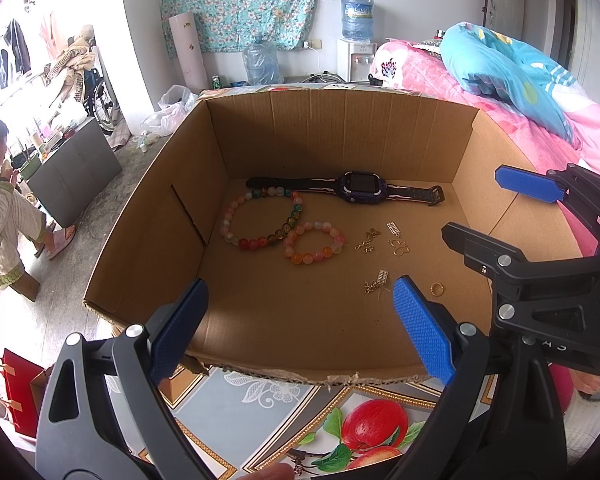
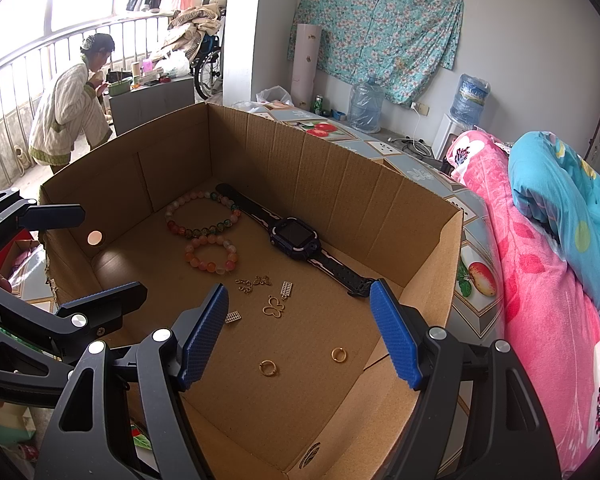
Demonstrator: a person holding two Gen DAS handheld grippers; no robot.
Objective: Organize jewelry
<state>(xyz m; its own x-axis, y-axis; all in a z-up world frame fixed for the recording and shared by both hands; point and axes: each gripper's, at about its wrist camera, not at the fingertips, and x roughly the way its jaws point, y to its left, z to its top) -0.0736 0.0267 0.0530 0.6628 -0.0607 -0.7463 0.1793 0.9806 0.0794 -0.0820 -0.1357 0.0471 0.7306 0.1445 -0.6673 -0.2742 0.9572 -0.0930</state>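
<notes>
In a bedroom, the cardboard box (image 2: pixel 428 248) at frame centre holds our watch (image 2: pixel 296 238), 2 bead bracelets (image 2: pixel 202 216), loose charms (image 2: pixel 274 306) and 2 gold rings (image 2: pixel 268 368) still scattered, so we judge sorting barely begun, with left gripper (image 1: pixel 300 320) and right gripper (image 2: pixel 300 332) both spread wide, grasping nothing.

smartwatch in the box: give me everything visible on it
The smartwatch lies flat on the floor of the cardboard box, strap laid out straight near the back wall. It has a dark purple-blue case with a blank dark screen, and a black, rubbery-looking strap with pinkish edging and a buckle at one end. The other strap end touches or overlaps the larger bead bracelet. Neither gripper touches it.
</notes>
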